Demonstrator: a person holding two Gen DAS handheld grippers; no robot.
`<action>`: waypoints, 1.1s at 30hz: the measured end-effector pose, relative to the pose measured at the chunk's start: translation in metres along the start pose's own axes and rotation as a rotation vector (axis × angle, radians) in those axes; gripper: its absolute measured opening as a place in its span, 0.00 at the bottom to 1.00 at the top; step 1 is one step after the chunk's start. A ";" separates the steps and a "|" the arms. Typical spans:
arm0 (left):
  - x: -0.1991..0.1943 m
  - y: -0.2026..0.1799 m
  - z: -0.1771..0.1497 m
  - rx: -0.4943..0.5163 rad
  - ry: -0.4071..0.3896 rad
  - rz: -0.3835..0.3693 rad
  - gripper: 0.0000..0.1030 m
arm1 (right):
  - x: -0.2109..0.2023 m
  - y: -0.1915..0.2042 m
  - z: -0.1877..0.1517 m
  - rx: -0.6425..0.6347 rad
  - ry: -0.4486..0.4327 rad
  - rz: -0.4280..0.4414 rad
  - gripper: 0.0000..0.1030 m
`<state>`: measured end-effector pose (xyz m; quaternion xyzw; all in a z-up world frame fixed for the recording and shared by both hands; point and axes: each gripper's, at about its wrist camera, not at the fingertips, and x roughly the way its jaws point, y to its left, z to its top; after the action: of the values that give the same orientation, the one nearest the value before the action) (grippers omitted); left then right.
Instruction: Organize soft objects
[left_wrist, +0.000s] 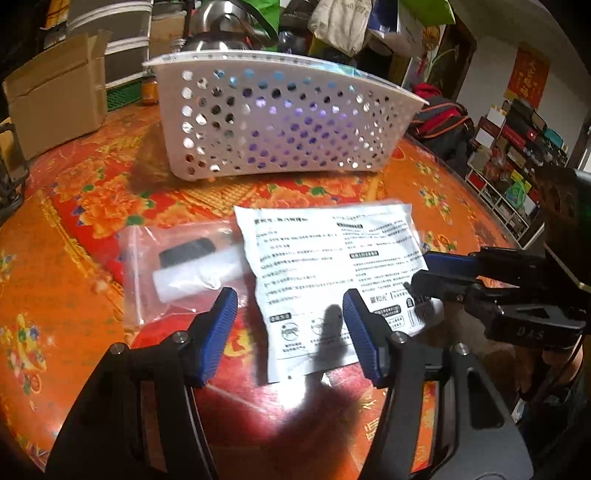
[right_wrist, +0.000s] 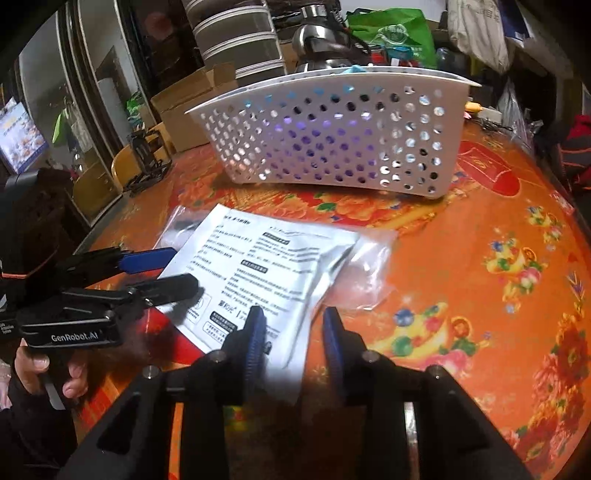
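A flat white printed pouch (left_wrist: 325, 273) lies on the orange floral tablecloth; it also shows in the right wrist view (right_wrist: 258, 273). A clear plastic bag (left_wrist: 184, 266) holding a black and a white item lies to its left, partly under it. A white perforated basket (left_wrist: 280, 118) stands behind them, with purple and blue items inside; it also shows in the right wrist view (right_wrist: 332, 136). My left gripper (left_wrist: 290, 317) is open, low over the pouch's near left part. My right gripper (right_wrist: 293, 328) is open over the pouch's near right corner, and shows from the side in the left wrist view (left_wrist: 436, 273).
A cardboard box (left_wrist: 55, 92) stands at the back left of the table (left_wrist: 461, 192). A steel kettle (right_wrist: 321, 40) and bags crowd behind the basket. A black rack (right_wrist: 147, 162) sits at the table's left edge. Shelves (left_wrist: 517, 155) stand beyond the right edge.
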<state>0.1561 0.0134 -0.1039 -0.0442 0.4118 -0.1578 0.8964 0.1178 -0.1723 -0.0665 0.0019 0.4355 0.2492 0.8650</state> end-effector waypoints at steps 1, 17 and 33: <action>0.004 -0.001 0.000 0.000 0.018 -0.009 0.54 | 0.003 0.002 0.001 -0.003 0.012 0.002 0.31; -0.004 -0.007 -0.008 -0.029 -0.007 -0.072 0.16 | -0.010 0.032 -0.001 -0.121 -0.070 -0.040 0.09; -0.080 -0.039 -0.004 0.046 -0.276 -0.009 0.15 | -0.086 0.058 0.006 -0.197 -0.275 -0.083 0.07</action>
<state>0.0948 0.0024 -0.0401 -0.0466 0.2808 -0.1638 0.9445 0.0549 -0.1579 0.0152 -0.0668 0.2862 0.2524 0.9219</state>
